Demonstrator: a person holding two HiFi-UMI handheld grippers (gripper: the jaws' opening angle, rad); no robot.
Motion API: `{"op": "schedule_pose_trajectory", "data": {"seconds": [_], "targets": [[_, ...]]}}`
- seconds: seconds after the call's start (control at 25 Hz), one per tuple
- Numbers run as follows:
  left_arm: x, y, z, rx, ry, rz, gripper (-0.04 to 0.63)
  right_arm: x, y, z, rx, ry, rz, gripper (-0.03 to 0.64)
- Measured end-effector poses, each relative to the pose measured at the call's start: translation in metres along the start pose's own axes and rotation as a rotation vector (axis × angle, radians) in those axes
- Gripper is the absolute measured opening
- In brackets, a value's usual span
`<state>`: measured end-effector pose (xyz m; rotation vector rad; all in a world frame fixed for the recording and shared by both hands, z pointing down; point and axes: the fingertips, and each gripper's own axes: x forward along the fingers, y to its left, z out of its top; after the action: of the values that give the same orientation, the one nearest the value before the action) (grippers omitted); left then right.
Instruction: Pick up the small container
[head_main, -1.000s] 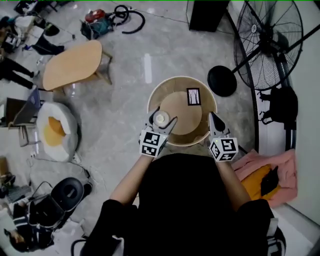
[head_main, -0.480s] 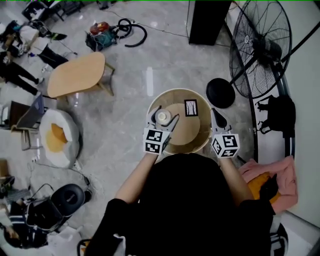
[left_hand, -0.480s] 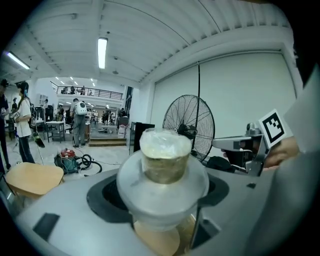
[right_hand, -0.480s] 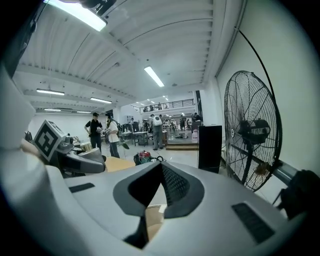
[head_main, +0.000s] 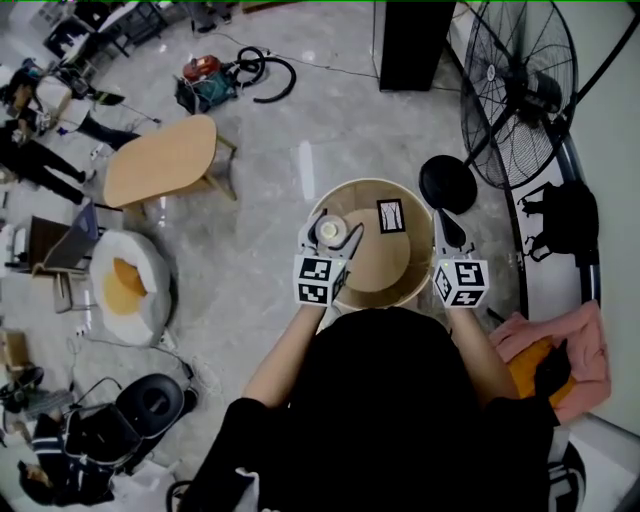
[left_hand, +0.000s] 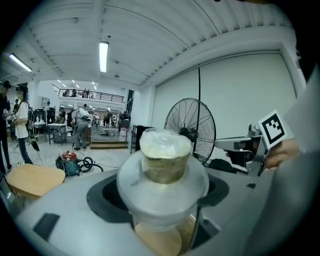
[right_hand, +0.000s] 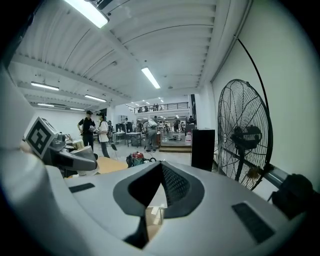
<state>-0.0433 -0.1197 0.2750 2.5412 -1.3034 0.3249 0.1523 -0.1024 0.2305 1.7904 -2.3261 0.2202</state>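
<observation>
left gripper (head_main: 328, 243) clamped on small container (left_hand: 165, 156) – over round table (head_main: 380, 262) | right gripper (head_main: 446, 230) closed, empty | likely light, thin plastic, film top fragile – grip body below rim, gently

Upright film-topped small container (left_hand: 165, 160) between jaws

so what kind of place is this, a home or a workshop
Likely a large open workshop or lab hall, not a home: an industrial pedestal fan, a shop vacuum with hose, and a railed mezzanine behind.
</observation>
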Motion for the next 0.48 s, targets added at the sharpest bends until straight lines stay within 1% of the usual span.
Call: {"op": "schedule_pose_trajectory", "data": {"seconds": [0.28,0.48], "targets": [[-0.007,0.008,-0.001,0.025,0.008,-0.002,0.355,0.0,0.01,0.005,-0.008,-0.008,-0.017,0.015],[-0.01,0.019,-0.012,0.028,0.03,-0.025,0.355,0.01,0.012,0.003,-0.01,-0.003,-0.045,0.015]]}}
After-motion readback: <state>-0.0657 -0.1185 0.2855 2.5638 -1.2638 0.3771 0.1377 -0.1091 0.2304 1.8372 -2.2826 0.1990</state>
